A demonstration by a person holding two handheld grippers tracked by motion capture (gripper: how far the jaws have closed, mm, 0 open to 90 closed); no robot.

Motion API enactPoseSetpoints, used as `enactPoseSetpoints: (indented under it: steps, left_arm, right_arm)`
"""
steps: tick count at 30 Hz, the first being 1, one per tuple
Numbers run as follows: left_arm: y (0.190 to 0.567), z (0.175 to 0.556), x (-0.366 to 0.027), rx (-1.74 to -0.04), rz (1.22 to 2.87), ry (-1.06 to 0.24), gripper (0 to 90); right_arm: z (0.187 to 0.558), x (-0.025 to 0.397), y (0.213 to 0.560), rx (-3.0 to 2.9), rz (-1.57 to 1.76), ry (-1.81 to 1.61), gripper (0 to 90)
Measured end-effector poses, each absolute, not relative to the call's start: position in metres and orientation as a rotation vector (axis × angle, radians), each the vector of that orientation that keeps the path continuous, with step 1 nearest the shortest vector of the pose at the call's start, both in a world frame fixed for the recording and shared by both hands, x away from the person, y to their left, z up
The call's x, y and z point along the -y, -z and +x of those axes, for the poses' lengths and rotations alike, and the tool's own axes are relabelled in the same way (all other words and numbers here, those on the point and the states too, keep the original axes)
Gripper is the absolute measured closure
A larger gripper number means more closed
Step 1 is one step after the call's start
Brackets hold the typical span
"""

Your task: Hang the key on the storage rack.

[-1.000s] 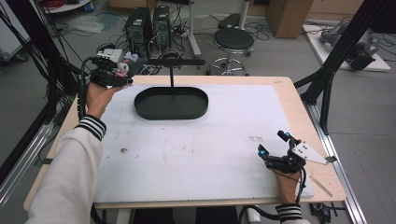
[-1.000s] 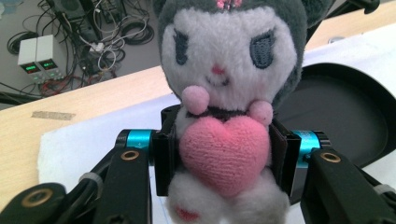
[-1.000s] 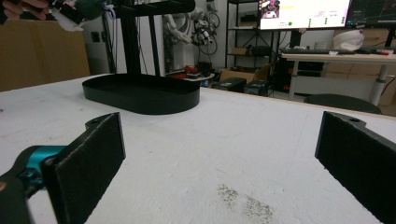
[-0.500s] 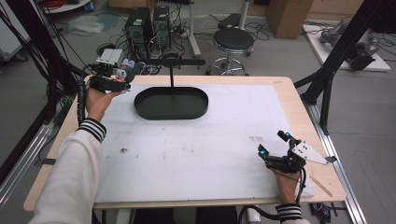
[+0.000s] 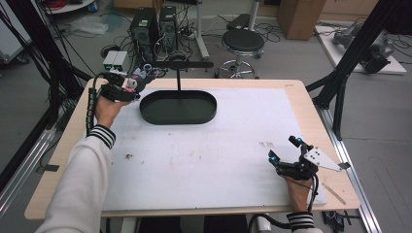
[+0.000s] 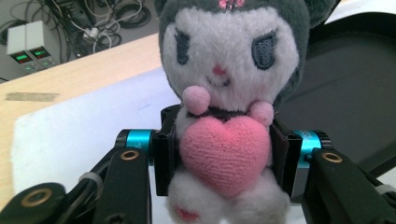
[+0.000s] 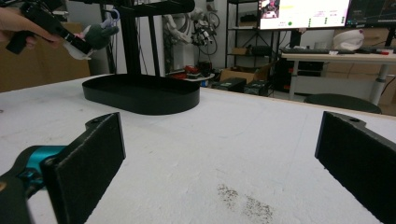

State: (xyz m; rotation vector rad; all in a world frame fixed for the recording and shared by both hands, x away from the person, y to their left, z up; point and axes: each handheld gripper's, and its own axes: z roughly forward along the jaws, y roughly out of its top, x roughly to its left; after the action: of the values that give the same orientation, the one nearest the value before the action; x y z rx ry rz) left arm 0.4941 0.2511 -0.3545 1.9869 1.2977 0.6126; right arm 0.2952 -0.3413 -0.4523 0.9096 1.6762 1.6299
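Left tongs clamping plush toy, pink heart

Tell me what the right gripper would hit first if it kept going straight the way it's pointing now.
Probably the black oval tray. The right gripper is open with bare white table mat between its jaws, and the tray stands ahead, slightly left of centre. Depth is unclear; it might pass just right of it.

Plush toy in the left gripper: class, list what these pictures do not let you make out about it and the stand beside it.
- Plush toy: ear tips cut off by the top edge of the left gripper view; its sides hidden behind the jaws.
- Loop on the toy's head: too small in the right gripper view to tell whether it touches the crossbar.
- Black tray: inside hidden by its wall in the right gripper view.
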Motion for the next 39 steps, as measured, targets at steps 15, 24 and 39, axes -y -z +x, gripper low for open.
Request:
enactPoseSetpoints:
  steps: [15, 24, 39]
  left_arm:
    - [0.364, 0.441, -0.266, -0.864, 1.789, -0.630, 1.7]
    - [0.375, 0.373, -0.285, -0.724, 1.649, -0.632, 1.7]
    - [0.422, 0.285, -0.297, -0.671, 1.466, -0.775, 1.7]
  right_arm:
    - [0.295, 0.341, 0.452, -1.677, 0.906, -1.632, 0.6]
    - [0.295, 0.341, 0.452, -1.678, 0.903, -1.625, 0.6]
    - [0.295, 0.340, 0.452, -1.671, 0.903, -1.622, 0.6]
